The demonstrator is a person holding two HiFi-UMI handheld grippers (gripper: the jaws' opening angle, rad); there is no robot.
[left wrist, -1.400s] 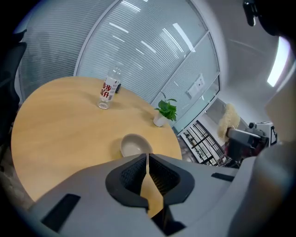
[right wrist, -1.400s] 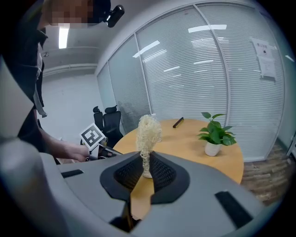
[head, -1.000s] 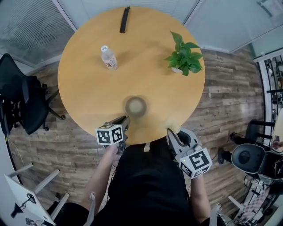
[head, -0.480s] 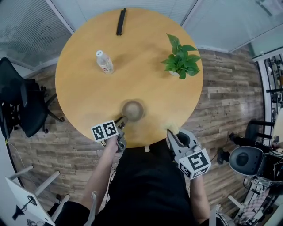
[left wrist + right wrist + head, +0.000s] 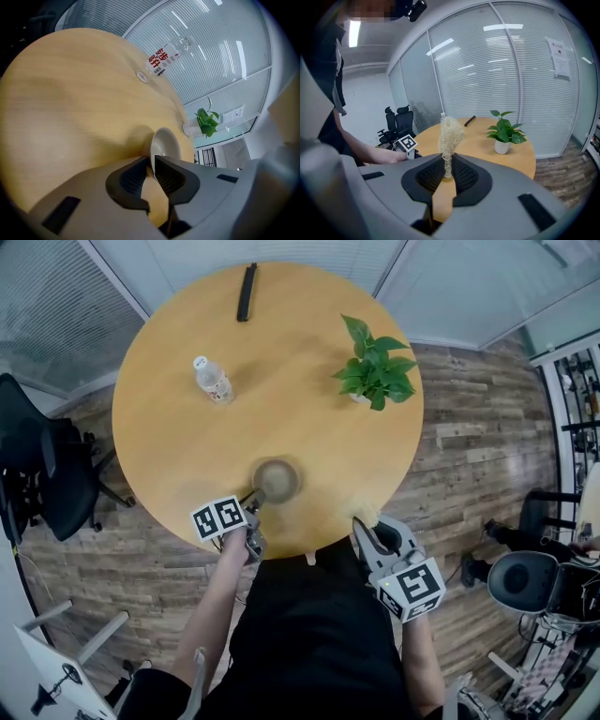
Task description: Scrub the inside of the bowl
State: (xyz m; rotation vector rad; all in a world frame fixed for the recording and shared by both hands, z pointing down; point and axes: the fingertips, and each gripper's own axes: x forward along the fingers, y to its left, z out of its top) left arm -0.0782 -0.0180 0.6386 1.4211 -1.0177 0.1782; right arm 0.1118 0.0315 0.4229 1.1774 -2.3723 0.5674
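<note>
Your left gripper [image 5: 151,165] clenched on near rim of bowl [image 5: 277,480]. Your right gripper [image 5: 447,172] pinching fibre scrubber [image 5: 449,132], right of bowl, apart. Risks: thin rim grip slips under scrubbing push; table [image 5: 178,418] edge near bowl; scrubber pulls loose.

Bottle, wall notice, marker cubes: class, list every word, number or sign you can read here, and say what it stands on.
Nothing reads clearly enough to quote.
Bottle: red characters on its white label, too warped to read.
Notice on the glass wall: print too small to read.
Cubes: black-and-white square markers, no words.
</note>
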